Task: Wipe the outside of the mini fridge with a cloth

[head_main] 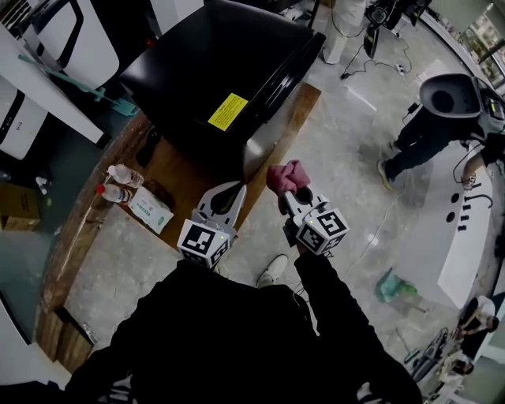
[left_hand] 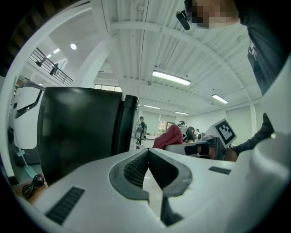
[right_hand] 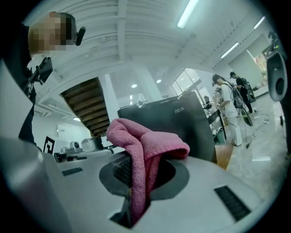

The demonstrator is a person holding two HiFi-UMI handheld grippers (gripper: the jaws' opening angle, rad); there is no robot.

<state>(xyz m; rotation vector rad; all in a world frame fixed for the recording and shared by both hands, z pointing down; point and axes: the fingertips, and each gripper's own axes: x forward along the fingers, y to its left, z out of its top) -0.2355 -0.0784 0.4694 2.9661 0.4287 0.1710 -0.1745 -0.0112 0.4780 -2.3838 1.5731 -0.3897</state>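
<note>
Fridge (head_main: pixel 213 71): glossy black, yellow label (head_main: pixel 228 111) on top. Right claw (head_main: pixel 292 195) clamps bunched pink cloth (head_main: pixel 284 175) at its 5 o'clock; left claw (head_main: pixel 235 189) closed, empty, alongside.

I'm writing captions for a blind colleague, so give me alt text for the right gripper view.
A pink cloth is pinched in the jaws of the right gripper, folded over above them. Behind it stands a black mini fridge, and farther right a person in white stands on a pale floor under ceiling strip lights.
</note>
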